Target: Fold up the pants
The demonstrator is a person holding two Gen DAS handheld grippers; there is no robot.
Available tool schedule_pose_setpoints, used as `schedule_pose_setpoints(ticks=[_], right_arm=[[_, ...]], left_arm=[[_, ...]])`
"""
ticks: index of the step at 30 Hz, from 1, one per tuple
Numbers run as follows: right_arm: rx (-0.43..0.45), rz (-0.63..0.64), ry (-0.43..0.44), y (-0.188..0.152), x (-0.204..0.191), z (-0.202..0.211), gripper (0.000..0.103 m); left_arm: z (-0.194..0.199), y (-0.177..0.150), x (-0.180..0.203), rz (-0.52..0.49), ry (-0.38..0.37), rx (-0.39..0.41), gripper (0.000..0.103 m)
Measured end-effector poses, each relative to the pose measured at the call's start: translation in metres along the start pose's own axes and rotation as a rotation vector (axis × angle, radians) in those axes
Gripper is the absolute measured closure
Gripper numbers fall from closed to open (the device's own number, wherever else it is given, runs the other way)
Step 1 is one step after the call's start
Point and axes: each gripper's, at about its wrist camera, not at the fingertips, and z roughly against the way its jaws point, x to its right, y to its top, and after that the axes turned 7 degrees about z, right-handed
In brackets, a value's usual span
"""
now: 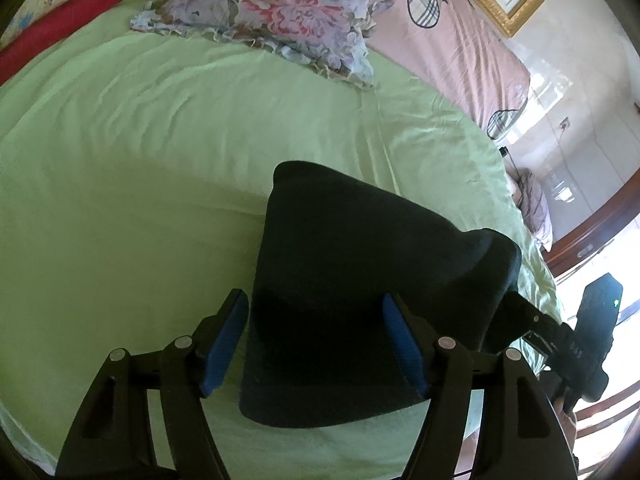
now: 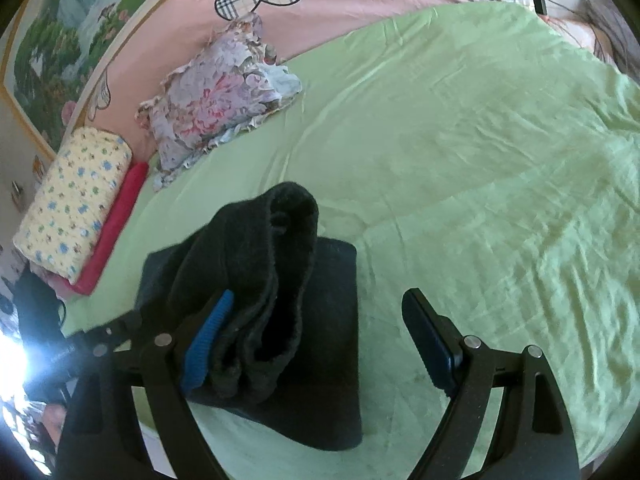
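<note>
Dark navy pants lie folded into a compact block on the green sheet. In the left wrist view my left gripper straddles the block's near end, open; its left pad stands clear of the cloth and its right pad lies over the fabric. In the right wrist view a thick fold of the pants rises off the block and leans against the left pad of my right gripper. That gripper is open wide, and its other finger hangs apart over the sheet.
A green sheet covers the bed. A floral pillow and a pink quilt lie at the head. A yellow printed bundle on a red cloth sits at the left edge. The right-hand gripper's body shows beside the pants.
</note>
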Motion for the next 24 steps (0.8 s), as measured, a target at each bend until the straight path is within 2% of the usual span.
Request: schedule_pose_setpoints(ticks=[4, 10, 24], right_arm=[[-0.022, -0.008, 0.008, -0.008, 0.006, -0.003, 0.017], [-0.035, -0.089, 0.098, -0.021, 0.023, -0.006, 0.018], [-0.03, -0.043, 0.137, -0.029, 0.024, -0.004, 0.024]], left_arm=[[-0.008, 0.001, -0.001, -0.001, 0.006, -0.014, 0.03], [-0.018, 0.0, -0.002, -0.002, 0.018, -0.035, 0.028], [-0.039, -0.001, 0.001, -0.02, 0.067, -0.058, 0.024]])
